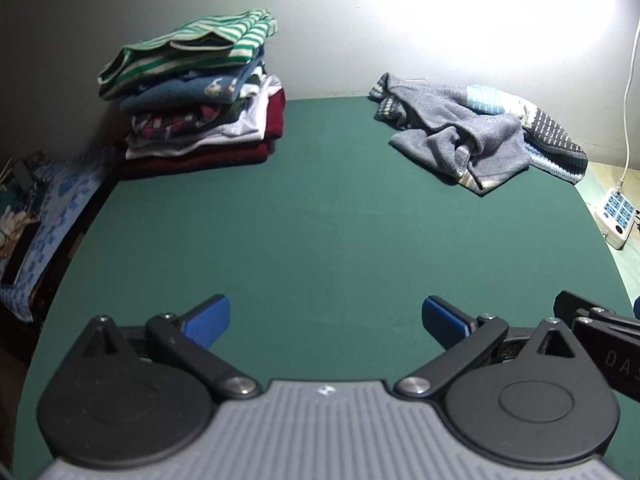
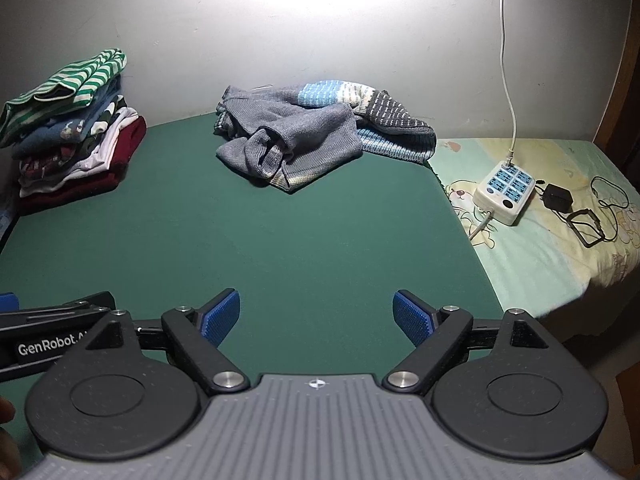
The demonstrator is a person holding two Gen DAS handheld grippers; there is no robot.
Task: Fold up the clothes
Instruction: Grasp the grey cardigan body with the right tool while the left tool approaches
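A crumpled grey knit sweater (image 1: 460, 136) (image 2: 288, 140) with blue and dark striped parts lies at the far right of the green table (image 1: 304, 232) (image 2: 256, 240). A stack of folded clothes (image 1: 200, 100) (image 2: 68, 136), topped by a green-and-white striped piece, stands at the far left against the wall. My left gripper (image 1: 326, 320) hovers open over the near table, nothing between its blue pads. My right gripper (image 2: 316, 316) is open beside it, also with nothing between its pads. Both are well short of the sweater.
A white power strip (image 2: 505, 192) (image 1: 616, 216) with a cord up the wall lies on a pale printed bedsheet (image 2: 560, 248) right of the table, with a black adapter (image 2: 556, 197) and cables. A blue patterned cloth (image 1: 52, 216) lies left of the table.
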